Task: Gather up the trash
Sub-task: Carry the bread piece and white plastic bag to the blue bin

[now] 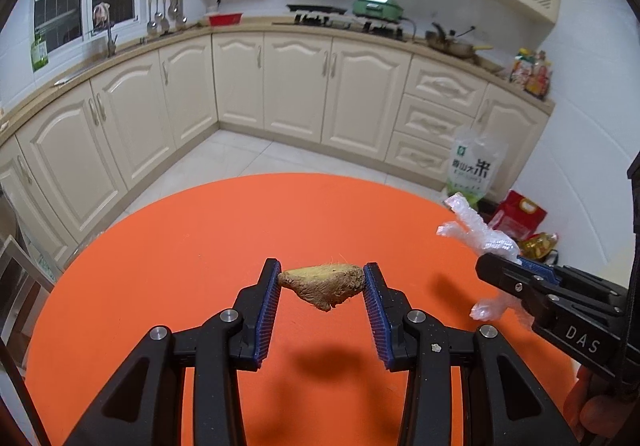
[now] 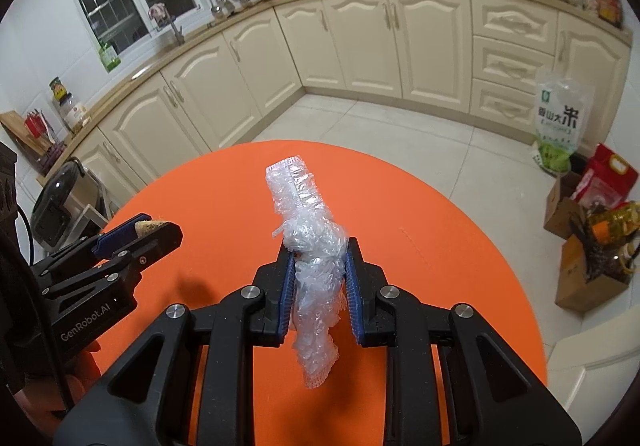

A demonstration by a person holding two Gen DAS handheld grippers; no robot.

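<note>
My left gripper is shut on a brown, dried chunk of ginger and holds it above the round orange table. My right gripper is shut on a crumpled piece of clear bubble wrap, which sticks up past the fingertips and hangs down below them, also above the table. In the left wrist view the right gripper is at the right with the wrap. In the right wrist view the left gripper is at the left, the ginger showing at its tip.
Cream kitchen cabinets run along the far walls. A rice bag, a red bag and cardboard boxes with bottles stand on the floor at the right. A rice cooker sits left of the table.
</note>
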